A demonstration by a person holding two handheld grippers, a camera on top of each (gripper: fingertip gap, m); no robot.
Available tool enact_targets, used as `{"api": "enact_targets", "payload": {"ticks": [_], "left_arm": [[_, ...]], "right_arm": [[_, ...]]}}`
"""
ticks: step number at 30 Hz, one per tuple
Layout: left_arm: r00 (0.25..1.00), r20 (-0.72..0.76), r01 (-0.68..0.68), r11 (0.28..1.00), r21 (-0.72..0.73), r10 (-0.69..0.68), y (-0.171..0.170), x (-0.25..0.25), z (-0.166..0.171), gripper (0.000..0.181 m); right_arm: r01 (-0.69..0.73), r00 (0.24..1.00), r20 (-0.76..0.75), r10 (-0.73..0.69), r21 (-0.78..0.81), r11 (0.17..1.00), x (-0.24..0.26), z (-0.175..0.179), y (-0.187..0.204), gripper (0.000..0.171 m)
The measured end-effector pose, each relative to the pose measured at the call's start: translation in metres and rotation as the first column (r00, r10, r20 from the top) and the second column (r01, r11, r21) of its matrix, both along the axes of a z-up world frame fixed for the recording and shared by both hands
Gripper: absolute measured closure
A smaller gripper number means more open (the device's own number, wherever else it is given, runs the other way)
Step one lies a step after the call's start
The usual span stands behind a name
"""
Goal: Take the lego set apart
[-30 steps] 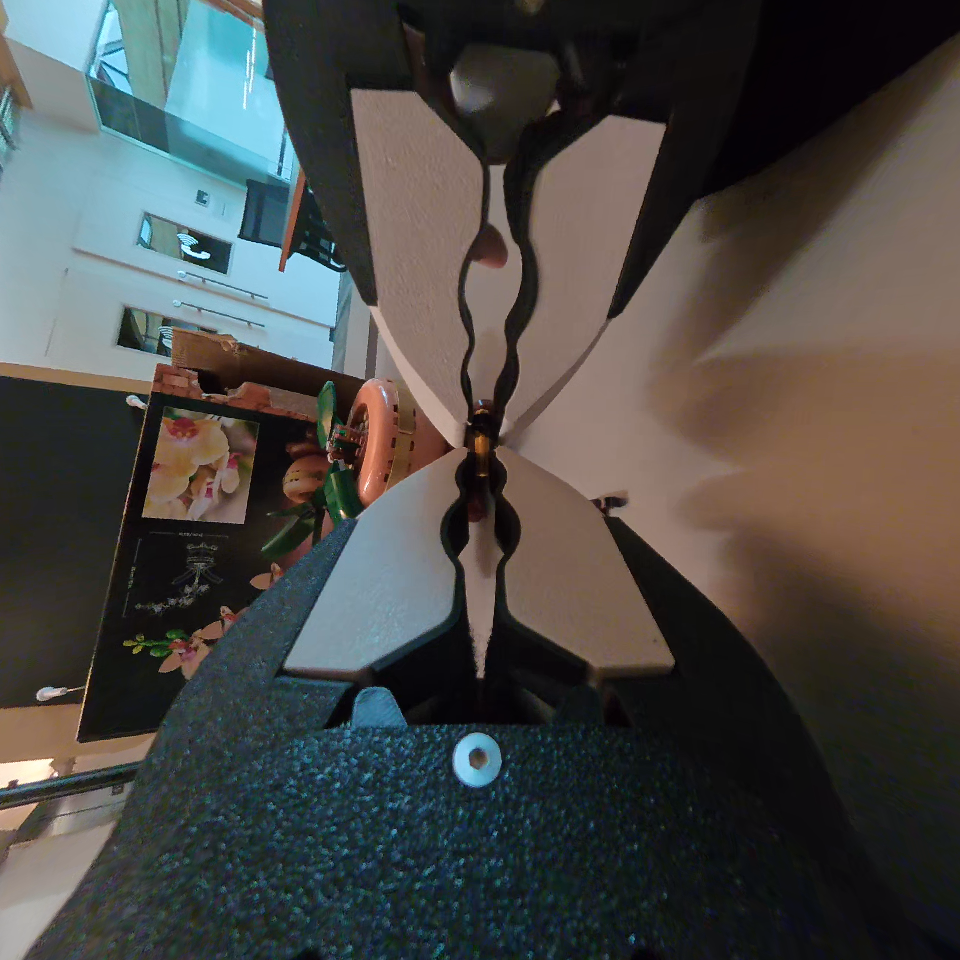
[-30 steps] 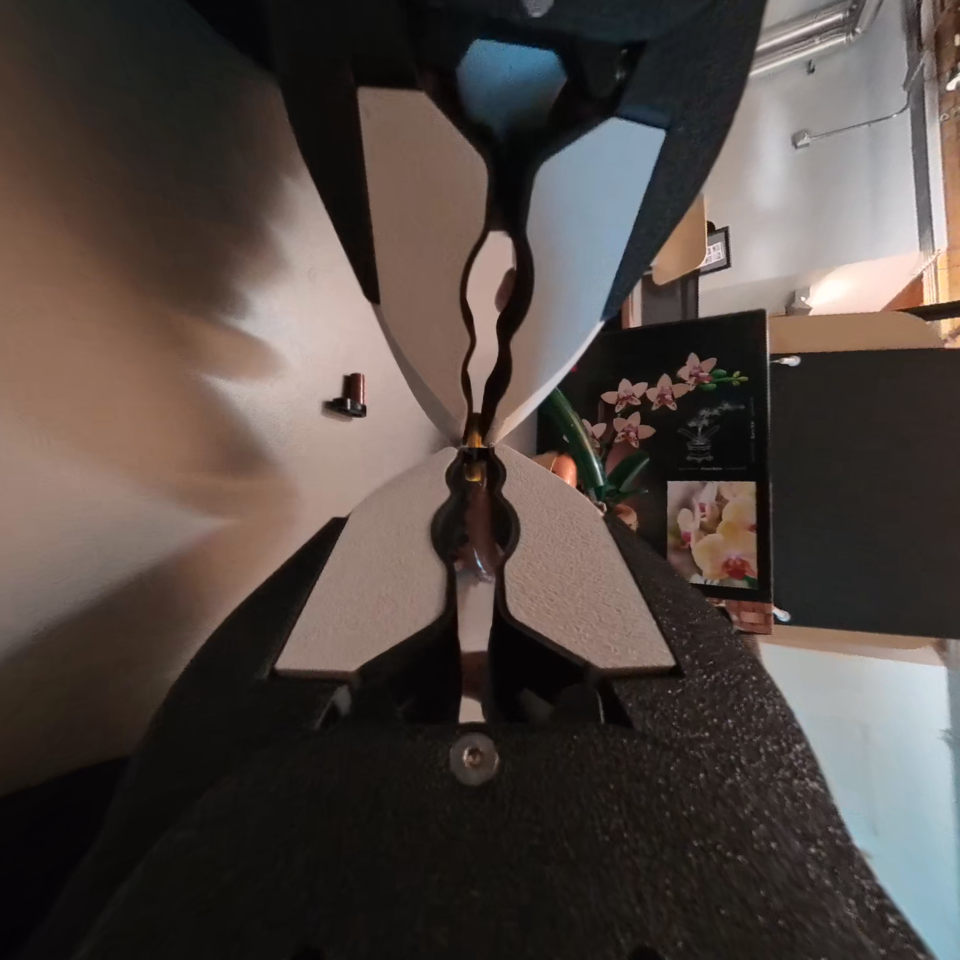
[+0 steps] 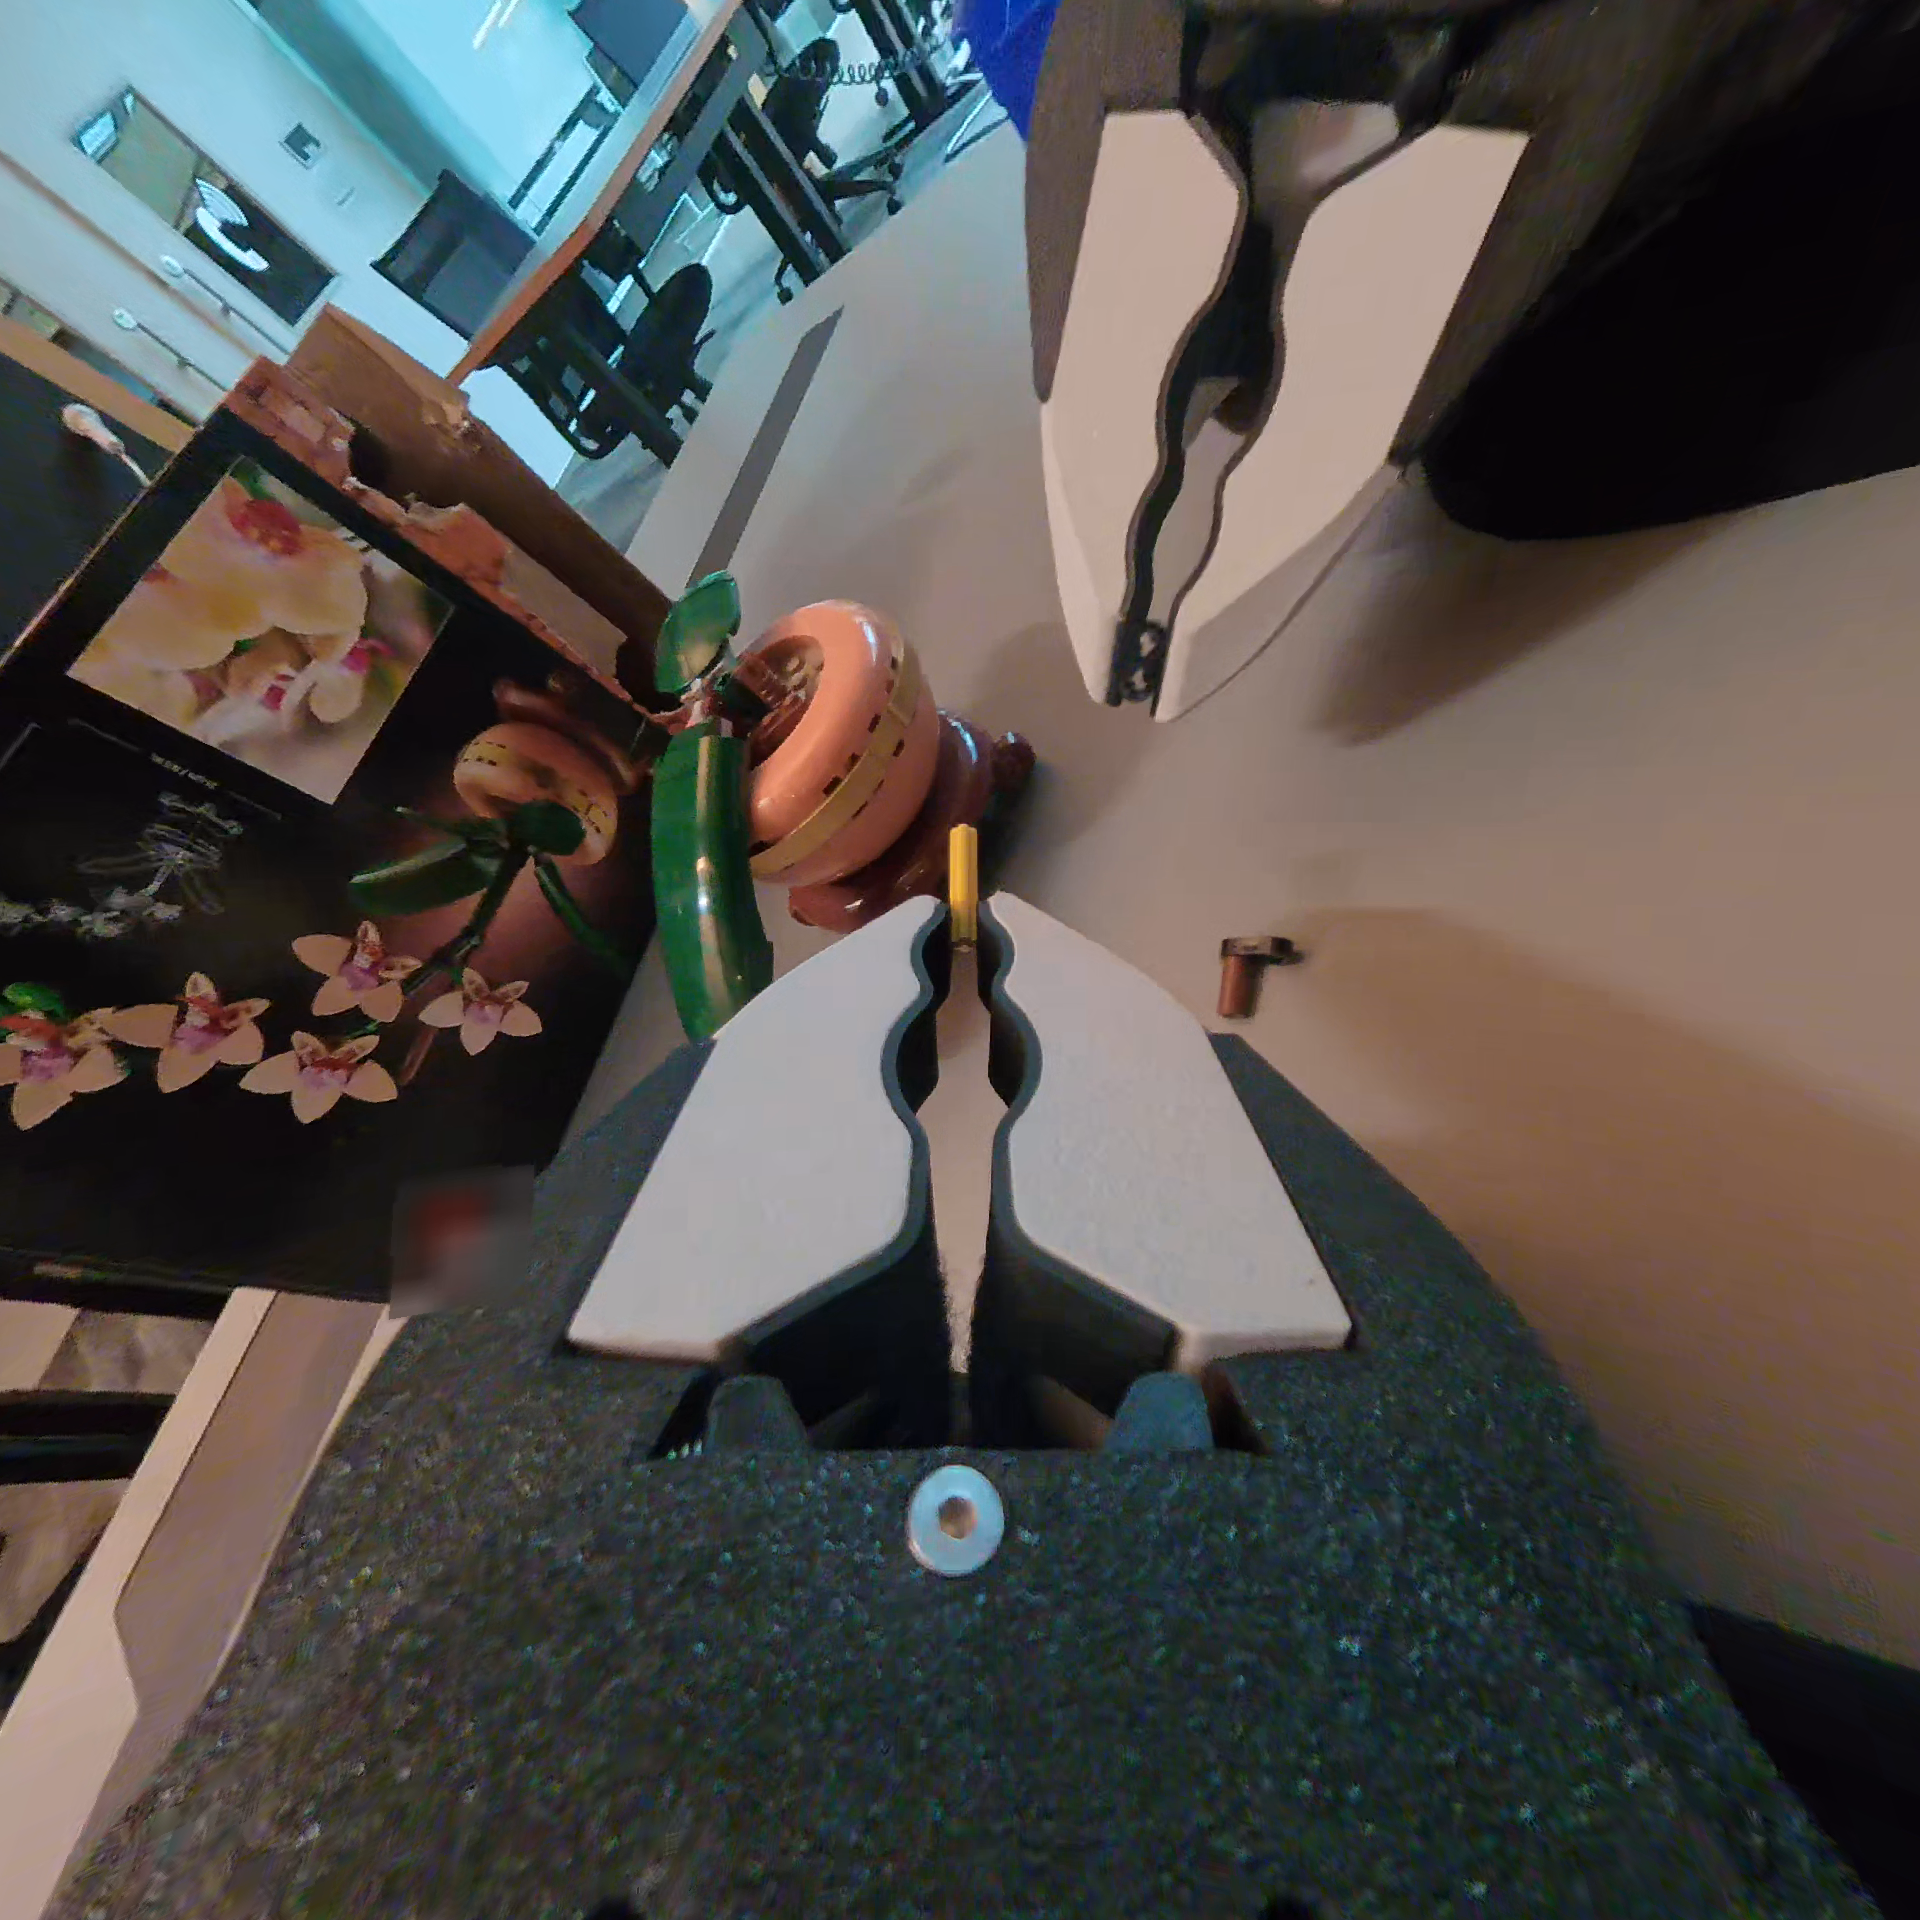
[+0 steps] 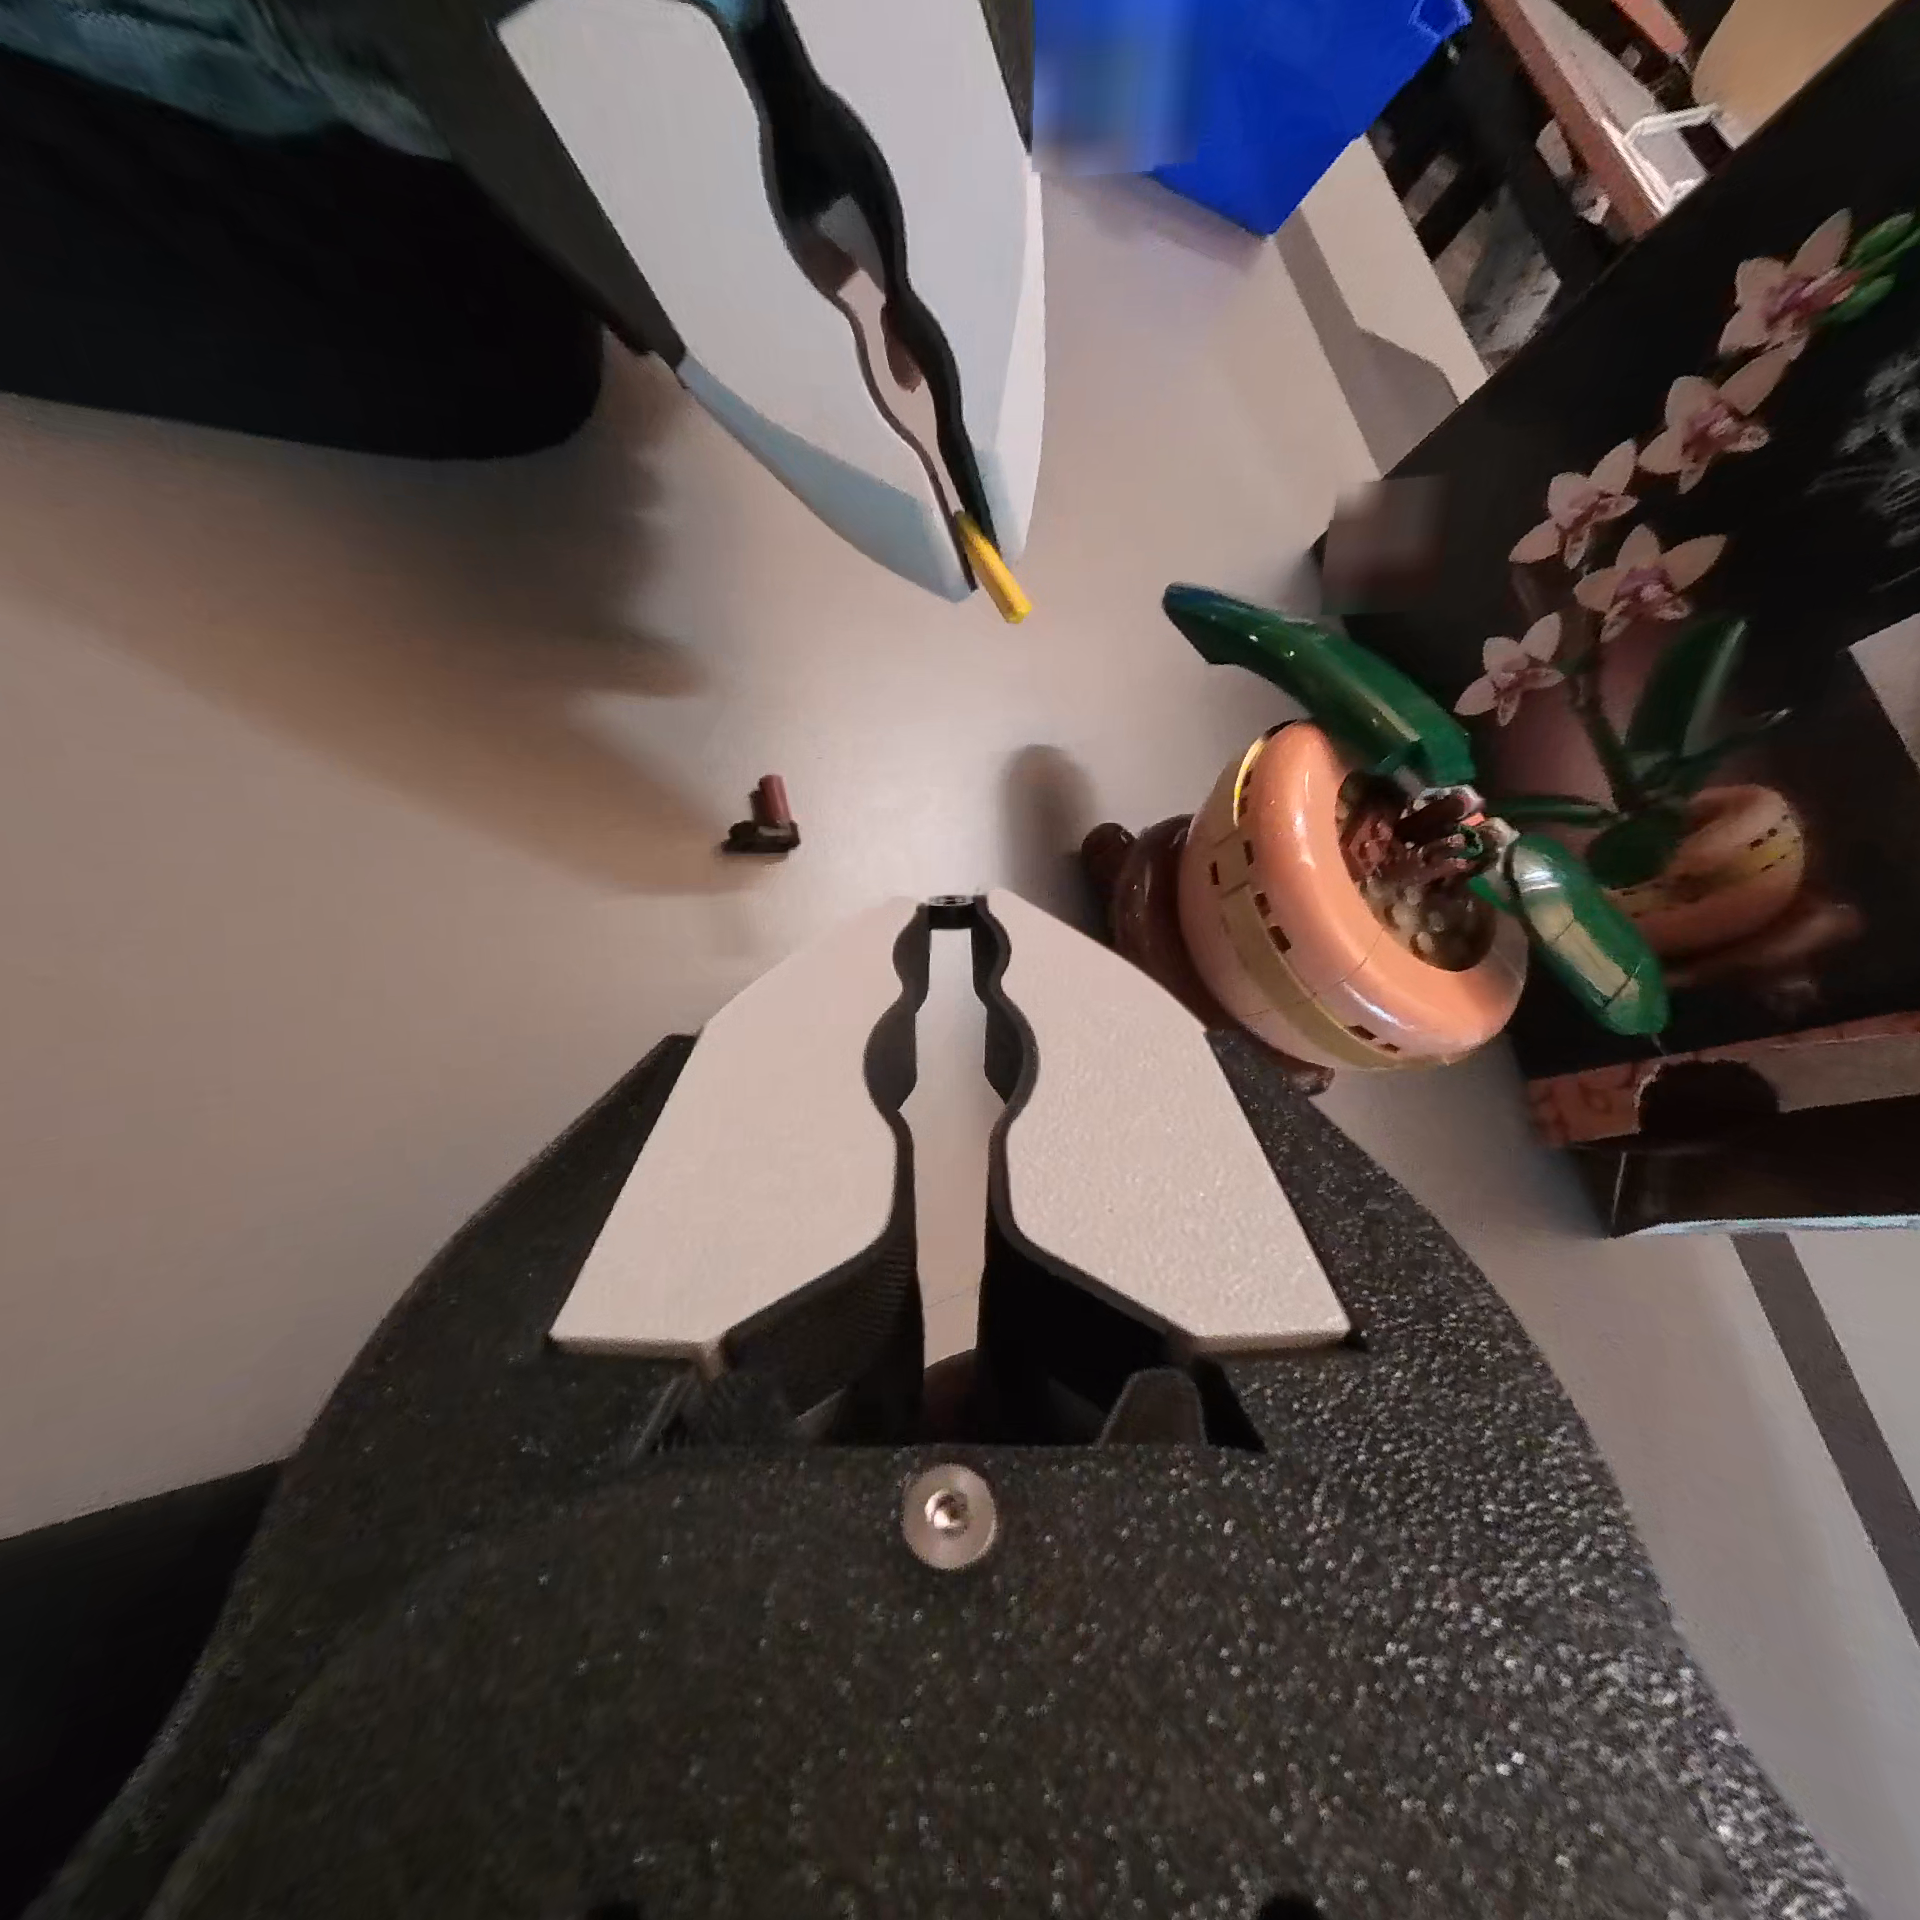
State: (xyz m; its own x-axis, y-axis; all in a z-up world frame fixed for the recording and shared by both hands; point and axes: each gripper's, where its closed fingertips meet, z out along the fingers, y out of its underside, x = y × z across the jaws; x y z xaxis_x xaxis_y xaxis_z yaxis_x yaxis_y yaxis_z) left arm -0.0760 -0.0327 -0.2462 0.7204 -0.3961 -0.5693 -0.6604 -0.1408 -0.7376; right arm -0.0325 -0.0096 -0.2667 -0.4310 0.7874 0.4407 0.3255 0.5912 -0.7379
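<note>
Gripping a yellow pin [image 3: 962, 883] at its tips, the left gripper [image 3: 964, 928] holds it with long axis toward 12 o'clock. The right gripper [image 4: 958, 907] is clenched on a black piece [image 4: 956, 902]. Pot [image 3: 831, 769] at 11 o'clock; brown piece [image 3: 1247, 971] at 3 o'clock on the table [image 3: 1558, 935]. The box [image 3: 260, 831] carries orchid pictures; its writing is unreadable.

Warm dim light, soft shadows, fisheye-warped edges

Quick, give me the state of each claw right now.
Left claw: closed on a yellow pin, which sticks out past its tips.
Right claw: closed on a small black piece at its tips.
</note>
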Motion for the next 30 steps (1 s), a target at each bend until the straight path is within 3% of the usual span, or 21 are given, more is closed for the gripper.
{"api": "enact_targets", "payload": {"ticks": [4,9,14,19,23,30], "left_arm": [[1.000,0.009,0.014,1.000,-0.024,-0.014,0.001,0.003,-0.006,0.177],[1.000,0.002,0.021,0.999,-0.042,-0.021,0.001,0.005,-0.010,0.177],[1.000,-0.002,0.026,0.999,-0.043,-0.026,0.000,0.006,-0.011,0.177],[0.998,0.056,0.015,0.999,-0.047,-0.012,0.001,0.001,-0.012,0.177],[0.990,0.144,0.014,0.999,-0.033,-0.009,0.000,0.000,-0.004,0.177],[0.965,0.263,0.019,0.999,-0.050,-0.005,-0.001,-0.002,0.004,0.177]], "right_arm": [[-0.002,1.000,0.007,0.002,0.008,1.000,0.000,-0.001,0.000,0.164],[-0.011,0.995,0.099,-0.002,0.136,0.991,0.001,-0.022,0.001,0.164],[0.052,0.998,0.024,-0.055,0.097,0.994,-0.003,-0.008,0.012,0.164],[0.154,0.985,-0.069,-0.159,-0.068,0.986,0.009,0.040,0.034,0.164],[0.263,0.961,-0.040,-0.273,-0.169,0.950,0.056,0.090,0.064,0.164],[0.526,0.848,0.072,-0.525,-0.222,0.821,0.202,0.150,0.143,0.164]]}}
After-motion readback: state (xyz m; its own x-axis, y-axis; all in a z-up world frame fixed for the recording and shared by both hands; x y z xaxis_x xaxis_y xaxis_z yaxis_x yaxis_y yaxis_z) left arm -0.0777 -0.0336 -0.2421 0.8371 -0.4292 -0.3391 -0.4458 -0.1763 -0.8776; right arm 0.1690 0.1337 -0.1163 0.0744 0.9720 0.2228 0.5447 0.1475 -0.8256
